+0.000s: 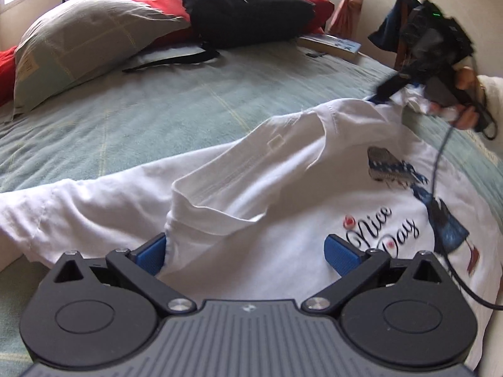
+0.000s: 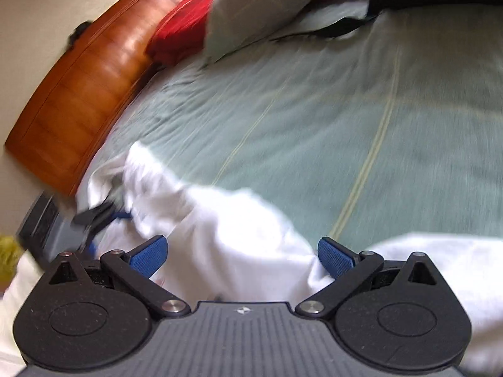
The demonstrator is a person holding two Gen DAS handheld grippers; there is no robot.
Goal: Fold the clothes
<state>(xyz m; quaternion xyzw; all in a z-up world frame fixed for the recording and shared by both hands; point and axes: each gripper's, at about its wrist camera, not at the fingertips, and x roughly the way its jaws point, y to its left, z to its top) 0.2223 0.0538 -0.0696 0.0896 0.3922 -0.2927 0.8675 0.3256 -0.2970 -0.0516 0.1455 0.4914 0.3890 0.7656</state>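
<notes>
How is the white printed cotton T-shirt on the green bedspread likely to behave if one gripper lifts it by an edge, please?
The white printed cotton T-shirt will probably hang limp: it already lies in soft folds and creases. It looks thin and light, so it should lift easily. It may drag and bunch on the green bedspread rather than slide flat.

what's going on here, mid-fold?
A person is folding a white "Nice Day" T-shirt on a bed with a green bedspread. The left hand-held gripper is open, with shirt fabric bunched between its spread fingers. The right hand-held gripper is also open over the shirt; its view is motion-blurred. A pillow and black backpack sit at the bed's far side.
</notes>
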